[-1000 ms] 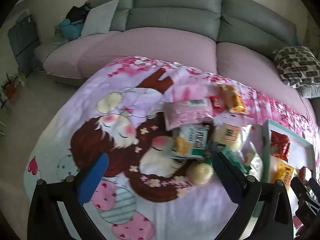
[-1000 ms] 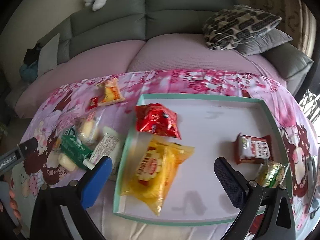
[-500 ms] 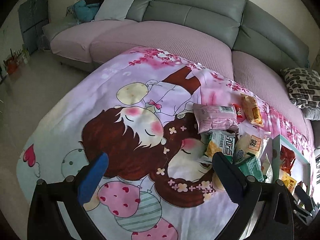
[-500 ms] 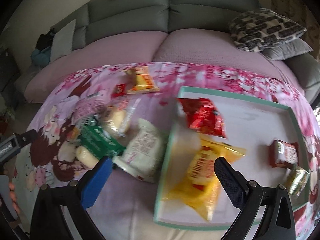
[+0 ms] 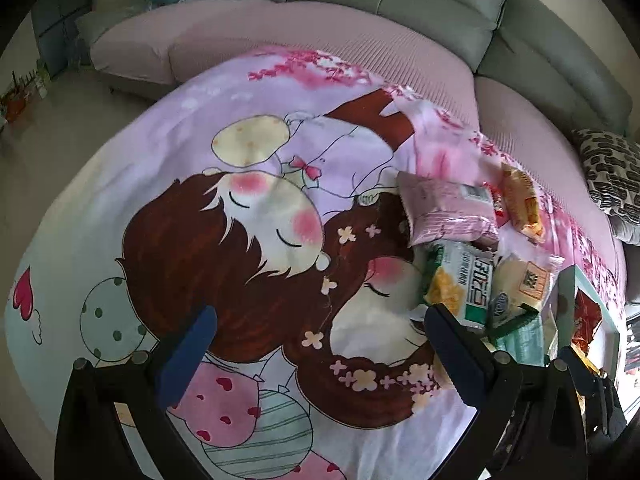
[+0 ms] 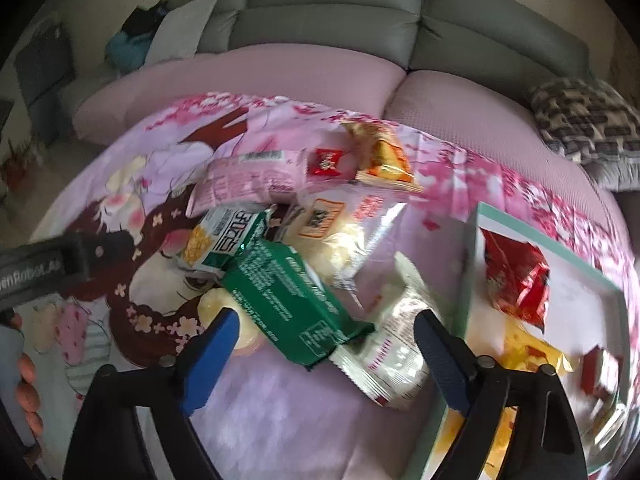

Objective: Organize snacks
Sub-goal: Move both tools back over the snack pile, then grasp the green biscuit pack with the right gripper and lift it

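A heap of snack packets lies on a cartoon-print cloth (image 5: 240,240). In the right wrist view my right gripper (image 6: 324,344) is open and empty, low over a green packet (image 6: 288,300) and a silver packet (image 6: 392,344). Behind them lie a pink packet (image 6: 248,180), a small red packet (image 6: 326,162) and an orange packet (image 6: 384,160). A teal-rimmed tray (image 6: 476,240) at the right holds a red bag (image 6: 516,276) and a yellow bag (image 6: 528,356). My left gripper (image 5: 320,344) is open and empty over the cloth, left of the heap (image 5: 460,280).
A grey and pink sofa (image 6: 320,64) curves behind the cloth, with a patterned cushion (image 6: 584,120) at the right. The left gripper's black body (image 6: 48,268) reaches in at the left of the right wrist view. Bare floor (image 5: 60,128) lies off the cloth's left side.
My right gripper has swung left from over the tray to the loose heap and dropped closer to it. My left gripper has drawn back to the left, away from the heap.
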`<state>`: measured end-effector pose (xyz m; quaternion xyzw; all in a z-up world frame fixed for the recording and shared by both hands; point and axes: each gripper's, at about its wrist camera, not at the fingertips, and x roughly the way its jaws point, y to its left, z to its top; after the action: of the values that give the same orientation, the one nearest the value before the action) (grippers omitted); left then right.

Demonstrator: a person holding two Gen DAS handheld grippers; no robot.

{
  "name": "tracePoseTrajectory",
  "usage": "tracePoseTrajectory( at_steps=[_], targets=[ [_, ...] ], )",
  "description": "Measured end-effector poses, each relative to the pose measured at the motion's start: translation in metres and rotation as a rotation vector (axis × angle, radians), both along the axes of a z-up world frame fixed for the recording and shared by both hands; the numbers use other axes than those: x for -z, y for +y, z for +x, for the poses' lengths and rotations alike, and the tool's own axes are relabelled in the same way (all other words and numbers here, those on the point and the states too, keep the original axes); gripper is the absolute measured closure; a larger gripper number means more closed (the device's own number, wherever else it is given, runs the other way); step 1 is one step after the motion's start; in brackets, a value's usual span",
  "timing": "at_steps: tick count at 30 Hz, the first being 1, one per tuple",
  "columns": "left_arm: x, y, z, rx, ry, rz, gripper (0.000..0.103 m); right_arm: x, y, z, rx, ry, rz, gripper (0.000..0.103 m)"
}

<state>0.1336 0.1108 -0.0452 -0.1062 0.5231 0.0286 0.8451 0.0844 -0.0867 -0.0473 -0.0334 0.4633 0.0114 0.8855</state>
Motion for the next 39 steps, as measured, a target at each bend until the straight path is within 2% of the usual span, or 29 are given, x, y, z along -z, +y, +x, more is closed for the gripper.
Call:
tracePoseTrajectory(
  at_steps=[5, 9, 11, 14, 17, 28, 32, 39],
  targets=[
    [0.003, -0.004, 0.001, 0.022, 0.012, 0.007, 0.000, 0.009, 0.013, 0.005, -0.037, 0.004, -0.089, 0.022],
    [0.002, -0.011, 0.002, 0.044, 0.012, 0.014, 0.000, 0.017, 0.017, 0.010, -0.059, 0.013, -0.097, 0.023],
    [0.001, -0.013, 0.002, 0.051, 0.013, 0.013, 0.000, 0.019, 0.019, 0.012, -0.072, 0.015, -0.081, 0.034],
    [0.000, -0.015, 0.001, 0.058, 0.015, 0.007, 0.000, 0.019, 0.021, 0.010, -0.074, 0.007, -0.079, 0.037],
    [-0.001, -0.019, 0.001, 0.067, 0.019, -0.010, 0.000, 0.017, 0.016, 0.008, -0.065, 0.003, -0.038, 0.045],
    [-0.005, -0.044, -0.001, 0.140, 0.021, -0.050, 0.000, 0.012, -0.007, 0.000, -0.006, 0.007, 0.137, 0.055],
    [-0.007, -0.053, -0.002, 0.169, 0.017, -0.034, 0.000, 0.007, -0.009, -0.005, -0.010, -0.003, 0.159, 0.064],
    [-0.008, -0.055, -0.003, 0.161, 0.017, -0.026, 0.000, 0.009, -0.013, -0.004, 0.003, 0.008, 0.173, 0.064]
  ],
)
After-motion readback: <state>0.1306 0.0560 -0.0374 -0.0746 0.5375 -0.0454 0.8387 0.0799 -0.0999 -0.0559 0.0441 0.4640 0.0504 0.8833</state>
